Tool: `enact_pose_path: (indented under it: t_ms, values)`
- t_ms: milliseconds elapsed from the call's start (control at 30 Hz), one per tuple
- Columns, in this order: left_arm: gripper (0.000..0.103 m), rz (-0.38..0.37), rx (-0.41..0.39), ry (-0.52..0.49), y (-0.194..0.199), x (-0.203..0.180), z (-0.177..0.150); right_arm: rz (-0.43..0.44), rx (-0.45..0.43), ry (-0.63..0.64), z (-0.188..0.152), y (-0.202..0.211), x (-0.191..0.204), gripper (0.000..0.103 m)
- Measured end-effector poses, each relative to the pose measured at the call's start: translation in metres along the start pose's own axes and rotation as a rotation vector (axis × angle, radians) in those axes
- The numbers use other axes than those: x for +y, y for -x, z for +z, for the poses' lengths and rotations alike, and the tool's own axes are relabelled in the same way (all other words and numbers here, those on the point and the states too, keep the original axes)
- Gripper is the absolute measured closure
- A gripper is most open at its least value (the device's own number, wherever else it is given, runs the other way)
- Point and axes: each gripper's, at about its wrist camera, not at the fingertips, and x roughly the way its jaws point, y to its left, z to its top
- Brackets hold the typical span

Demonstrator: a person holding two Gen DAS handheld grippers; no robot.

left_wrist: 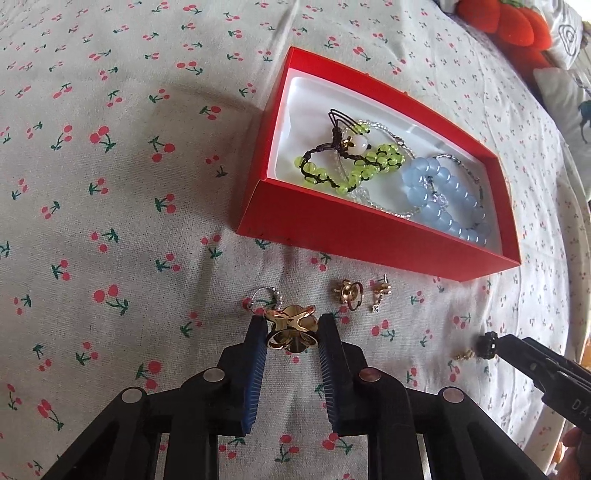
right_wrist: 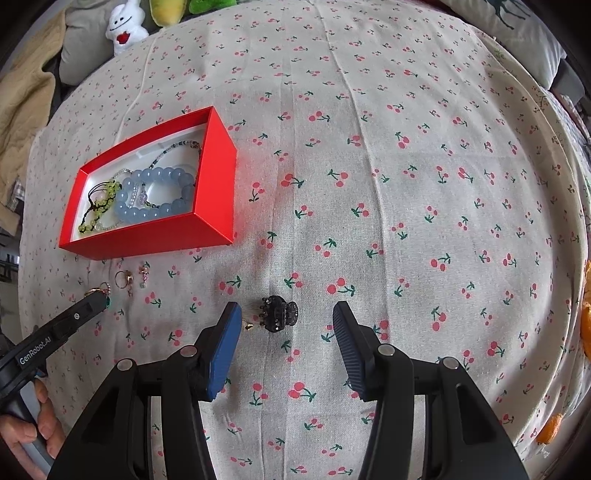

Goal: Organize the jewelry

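Note:
A red box (left_wrist: 354, 236) with a white lining holds a green bead bracelet (left_wrist: 351, 162) and a blue bead bracelet (left_wrist: 443, 199); the box also shows in the right wrist view (right_wrist: 166, 236). My left gripper (left_wrist: 292, 334) is shut on a gold ring (left_wrist: 291, 326), its pads touching both sides, low over the cloth. A gold ring (left_wrist: 349, 293), an earring (left_wrist: 380, 293) and a silver hoop (left_wrist: 264, 297) lie in front of the box. My right gripper (right_wrist: 286, 317) is open around a black hair claw (right_wrist: 277, 314) beside a small gold stud (right_wrist: 248, 326).
A cherry-print cloth (right_wrist: 406, 184) covers the surface. Plush toys (right_wrist: 125, 26) and pillows lie at the far edge. Red plush (left_wrist: 517, 26) sits at the back right. Orange items (right_wrist: 585, 325) lie at the right edge.

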Motion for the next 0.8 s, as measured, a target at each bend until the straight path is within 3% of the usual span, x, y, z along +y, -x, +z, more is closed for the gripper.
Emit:
enact_pose_path:
  t_ms: [267,433,567,800]
  values:
    - [0.081,0.001,-0.011,-0.024,0.013,0.004,-0.006,-0.017,0.019,-0.023,0.004,-0.011,-0.001,0.049]
    - [0.081,0.006,-0.009,-0.024,0.016,0.011,-0.008,0.03,0.034,-0.088,0.007,-0.02,-0.005,0.051]
    - [0.081,0.009,-0.007,-0.023,0.017,0.014,-0.009,0.065,0.062,-0.136,0.008,-0.029,-0.008,0.066]
    - [0.081,0.005,-0.005,-0.02,0.018,0.016,-0.01,0.035,0.057,-0.117,0.008,-0.03,-0.004,0.079]
